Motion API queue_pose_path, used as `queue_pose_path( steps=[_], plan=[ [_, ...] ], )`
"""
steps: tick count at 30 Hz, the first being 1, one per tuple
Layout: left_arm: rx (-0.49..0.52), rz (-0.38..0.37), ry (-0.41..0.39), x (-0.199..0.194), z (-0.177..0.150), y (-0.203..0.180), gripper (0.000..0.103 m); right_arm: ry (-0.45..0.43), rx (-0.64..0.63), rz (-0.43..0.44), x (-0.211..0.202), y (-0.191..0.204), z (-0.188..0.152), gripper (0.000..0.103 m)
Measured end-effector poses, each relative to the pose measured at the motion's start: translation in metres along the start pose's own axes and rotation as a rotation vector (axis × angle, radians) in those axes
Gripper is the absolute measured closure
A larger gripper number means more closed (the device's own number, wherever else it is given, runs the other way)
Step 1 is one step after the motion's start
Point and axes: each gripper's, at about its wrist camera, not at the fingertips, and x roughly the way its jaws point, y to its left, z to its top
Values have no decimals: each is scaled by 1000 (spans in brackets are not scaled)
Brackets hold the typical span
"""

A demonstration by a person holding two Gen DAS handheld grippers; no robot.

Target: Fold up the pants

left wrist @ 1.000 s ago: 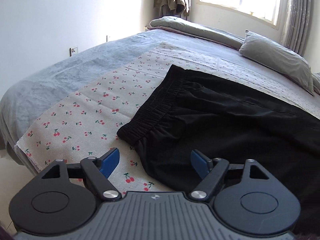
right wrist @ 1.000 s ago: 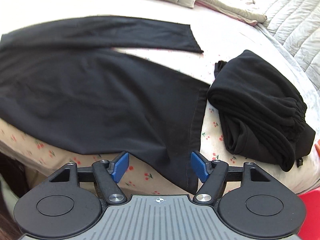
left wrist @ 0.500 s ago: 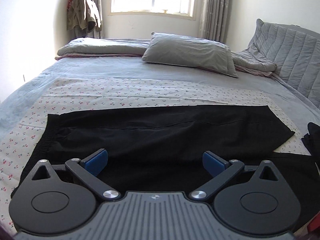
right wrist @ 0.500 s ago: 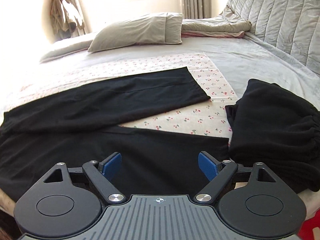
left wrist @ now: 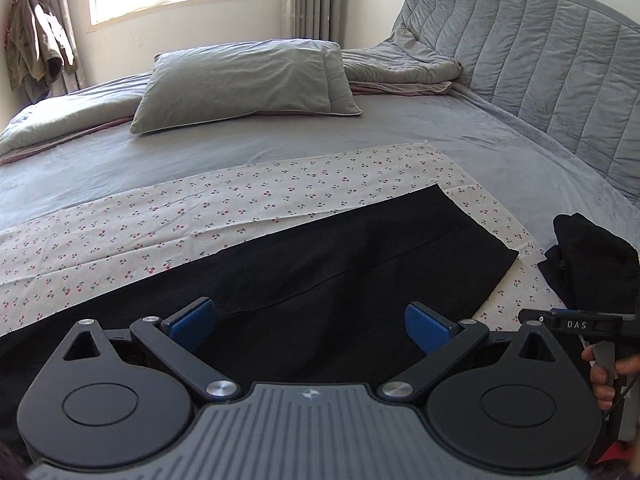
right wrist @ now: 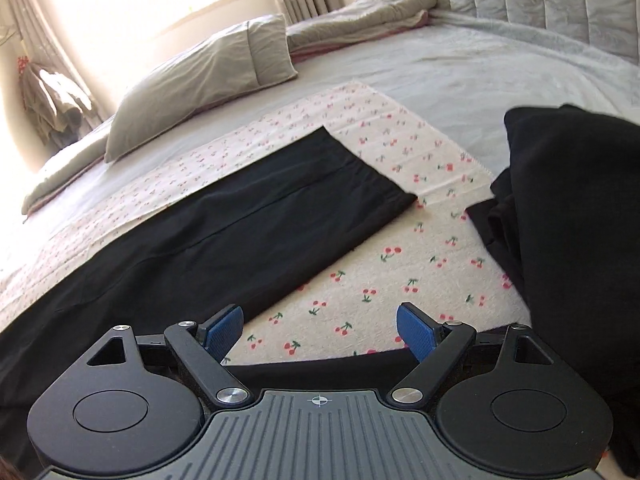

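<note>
Black pants (left wrist: 320, 276) lie spread flat on the cherry-print cloth (left wrist: 240, 204) across the bed; soft, limp, light, best pinched at hem corners. Left gripper (left wrist: 310, 320) and right gripper (right wrist: 320, 326) hover spread, empty.

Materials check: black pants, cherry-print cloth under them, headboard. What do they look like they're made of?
Black pants: thin matte woven fabric, probably a light synthetic or cotton blend; they lie flat with crisp seam lines and no sheen.
Cherry-print cloth: looks like brushed cotton or thin terry; slightly nubby surface and a frayed edge.
Headboard: padded grey upholstery, velvet-like; stitched vertical channels with soft shading.
</note>
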Motion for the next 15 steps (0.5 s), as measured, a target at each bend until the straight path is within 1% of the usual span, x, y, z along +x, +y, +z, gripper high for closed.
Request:
queue_pose_path(
  steps=[1,2,4,6,7,9,10,12,13,15],
  plan=[
    [5,-14,9,6,1,-7,0,15,-24,11,1,-2,-6,17],
    [11,-34,18,11,-2,-12,0,38,-55,-2,2,-4,-11,17],
    [30,-85,34,22,-7,-27,0,72,-129,-68,1,-13,-20,17],
    [60,-134,52,36,-15,-44,0,89,-213,-152,0,-29,-27,17],
    [80,-158,57,41,-23,-53,0,85,-239,-158,-3,-39,-29,20],
    [128,-205,72,49,-44,-69,0,85,-238,-68,-14,-55,-28,21],
    [151,-227,74,52,-54,-76,0,88,-239,-37,-18,-58,-26,21],
    [193,-281,81,58,-75,-92,0,87,-259,-5,-24,-57,-20,23],
    [209,-313,91,59,-87,-97,0,78,-296,4,-26,-53,-17,24],
    [231,-372,122,63,-109,-109,0,77,-394,-3,-25,-44,-14,23]
  ],
)
